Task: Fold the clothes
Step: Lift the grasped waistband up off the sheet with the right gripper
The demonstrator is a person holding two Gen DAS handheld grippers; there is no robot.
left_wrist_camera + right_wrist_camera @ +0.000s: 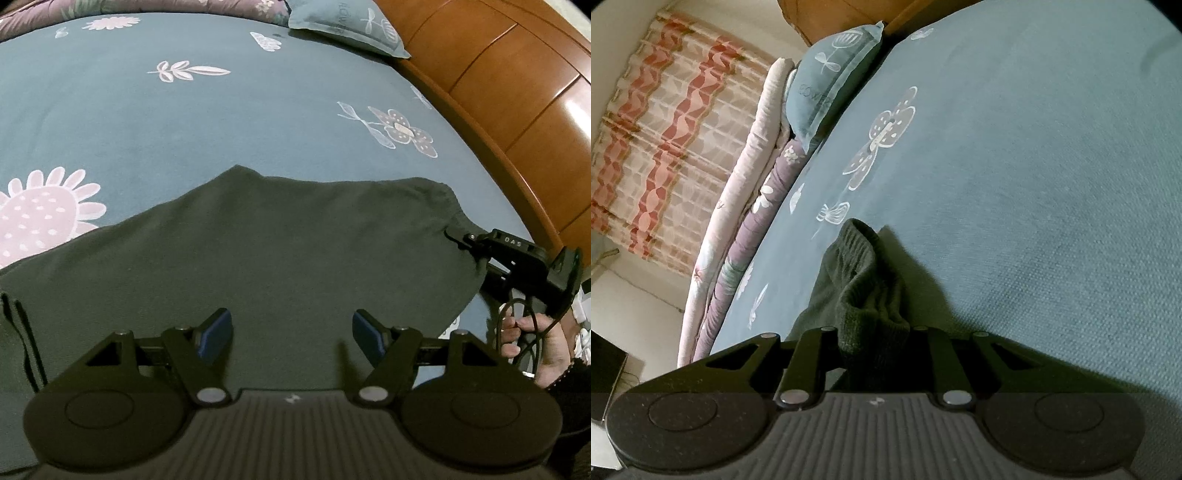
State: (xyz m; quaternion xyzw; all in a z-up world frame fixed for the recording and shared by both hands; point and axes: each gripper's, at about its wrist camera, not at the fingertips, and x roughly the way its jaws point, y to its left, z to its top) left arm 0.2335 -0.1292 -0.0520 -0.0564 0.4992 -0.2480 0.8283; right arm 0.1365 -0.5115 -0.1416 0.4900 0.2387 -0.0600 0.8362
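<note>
Dark green knit garment [280, 258] spread flat on teal flowered bedsheet [184, 122], prob. laid out for folding. Over its near-middle, left gripper [291, 336] hovering w/ jaws wide apart, blue pads clear of cloth, nothing gripped; seems parked while other side works. At right edge, right gripper [458, 238] closing on bunched ribbed edge of same knit, jaws nearly together, cloth between them, likely to lift that side over. Wooden headboard [517, 96] beyond.
</note>
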